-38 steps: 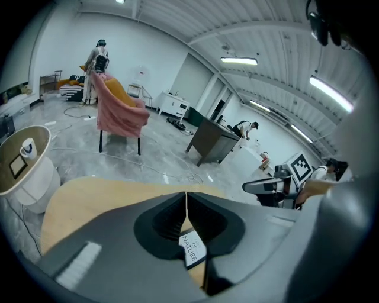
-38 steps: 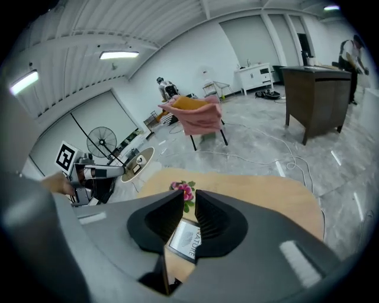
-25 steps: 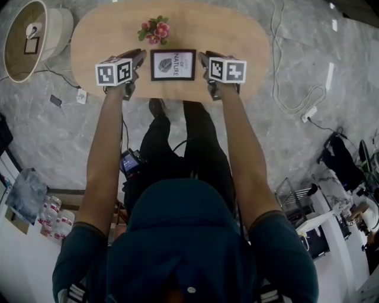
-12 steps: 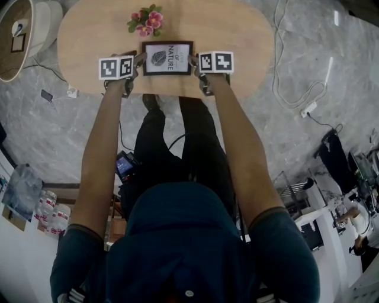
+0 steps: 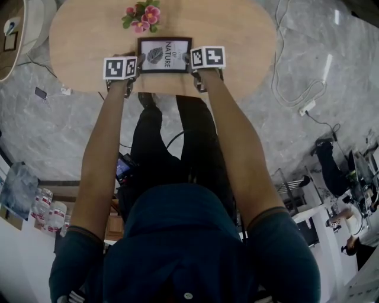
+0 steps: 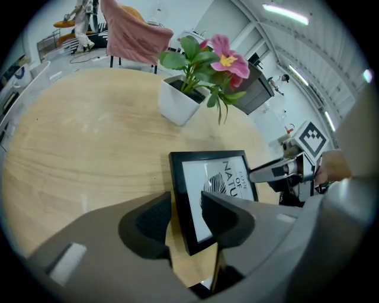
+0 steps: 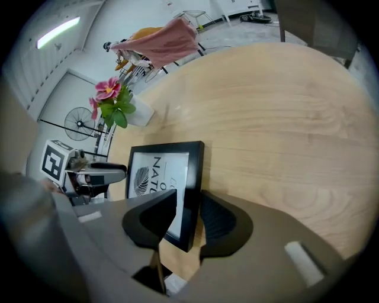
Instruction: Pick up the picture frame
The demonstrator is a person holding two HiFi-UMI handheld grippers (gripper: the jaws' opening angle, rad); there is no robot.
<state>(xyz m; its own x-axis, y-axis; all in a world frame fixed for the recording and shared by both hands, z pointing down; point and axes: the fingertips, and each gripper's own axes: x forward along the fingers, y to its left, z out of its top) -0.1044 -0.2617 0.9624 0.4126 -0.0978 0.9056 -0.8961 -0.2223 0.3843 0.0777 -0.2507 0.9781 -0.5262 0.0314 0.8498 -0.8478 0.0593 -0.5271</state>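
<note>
A black picture frame (image 5: 164, 55) with a leaf print lies flat on the oval wooden table (image 5: 237, 41). My left gripper (image 5: 138, 61) is at its left edge. In the left gripper view the frame (image 6: 207, 171) has that edge between the jaws of the left gripper (image 6: 185, 204), which are closing; a gap still shows at the pads. My right gripper (image 5: 189, 60) is at the right edge. In the right gripper view the frame (image 7: 160, 171) passes between the open jaws of the right gripper (image 7: 188, 204), and the pads do not press on it.
A white pot of pink flowers (image 5: 142, 15) stands just beyond the frame. A round side table (image 5: 12, 29) stands on the floor at the left. A cable and power strip (image 5: 302, 89) lie on the floor at the right. A pink cloth (image 6: 133, 32) hangs past the table's far side.
Both grippers have come down to the frame and drawn in toward it. Earlier they stood apart from its sides; now each has a side edge between its jaws.
</note>
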